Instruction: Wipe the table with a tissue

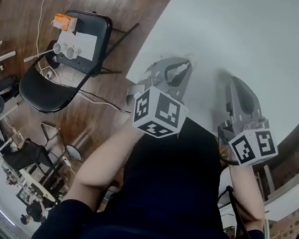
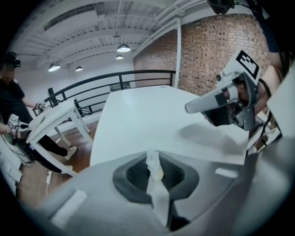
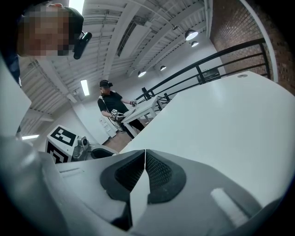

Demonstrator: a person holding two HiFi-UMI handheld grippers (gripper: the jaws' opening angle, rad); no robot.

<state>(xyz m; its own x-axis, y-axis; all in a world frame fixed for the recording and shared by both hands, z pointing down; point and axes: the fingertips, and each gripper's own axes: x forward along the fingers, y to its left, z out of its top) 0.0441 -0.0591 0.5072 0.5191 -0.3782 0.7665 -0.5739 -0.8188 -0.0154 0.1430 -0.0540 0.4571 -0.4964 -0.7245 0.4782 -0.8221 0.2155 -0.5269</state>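
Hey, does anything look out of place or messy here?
Nothing stands out. The white table shows no spill or mark. The left gripper is shut on a thin twist of tissue, and the right gripper is shut and empty.

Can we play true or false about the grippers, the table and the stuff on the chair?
1. The left gripper is pinching a bit of tissue. True.
2. The right gripper is holding a tissue too. False: it is shut, with nothing between its jaws.
3. The table is white. True.
4. The orange box sits on the table. False: it sits on the black chair beside the table.
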